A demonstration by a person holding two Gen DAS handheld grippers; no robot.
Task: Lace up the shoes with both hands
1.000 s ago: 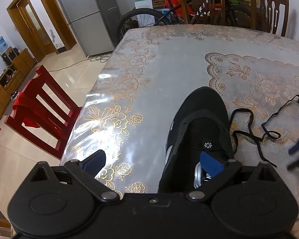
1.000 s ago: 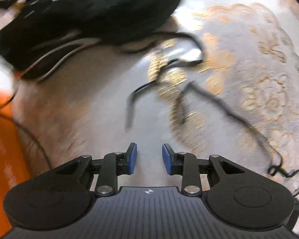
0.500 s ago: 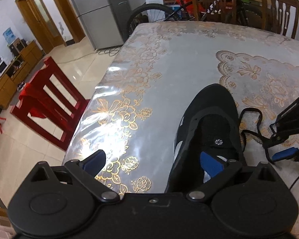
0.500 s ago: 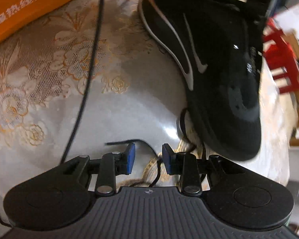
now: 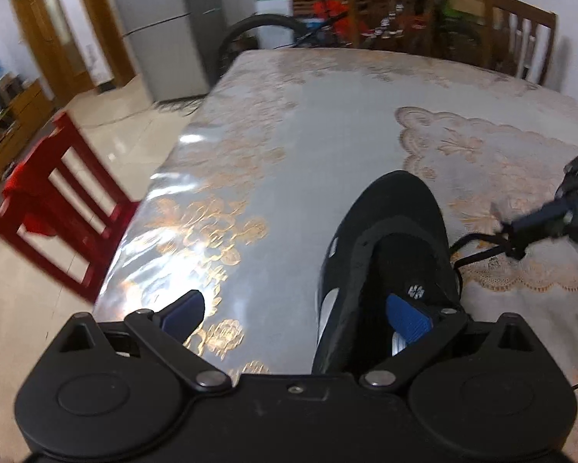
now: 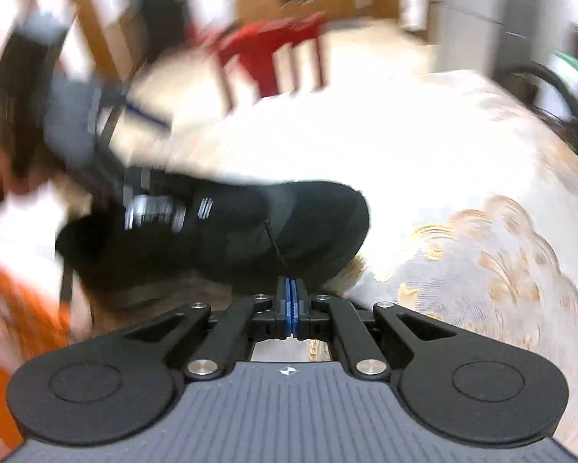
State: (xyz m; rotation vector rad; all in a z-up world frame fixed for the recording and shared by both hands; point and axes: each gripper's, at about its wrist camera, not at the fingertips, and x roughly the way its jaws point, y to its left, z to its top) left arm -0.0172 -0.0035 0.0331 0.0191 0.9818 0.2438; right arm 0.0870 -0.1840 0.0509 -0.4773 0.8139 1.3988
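Observation:
A black sneaker (image 5: 389,239) lies on the table with its toe pointing away from me. My left gripper (image 5: 294,312) stands wide open. Its right pad (image 5: 406,318) sits inside the shoe's opening, and its left pad (image 5: 184,310) hangs over the tablecloth. The black lace (image 5: 477,237) trails from the shoe's right side up to my right gripper (image 5: 520,229). In the blurred right wrist view the right gripper (image 6: 289,293) is closing, pads together on the thin lace (image 6: 275,247), which runs to the shoe (image 6: 250,231).
The table (image 5: 327,135) has a glossy floral and lace cloth, and its left edge drops to the floor. A red chair (image 5: 57,200) stands left of it. Wooden chairs (image 5: 520,38) and a bicycle wheel (image 5: 258,34) crowd the far end. An orange box (image 6: 3,328) lies near the shoe's heel.
The right gripper's pads, apart over the lace half a second ago, have come together on it, and the gripper has lifted and tilted up. The left gripper has stayed in place.

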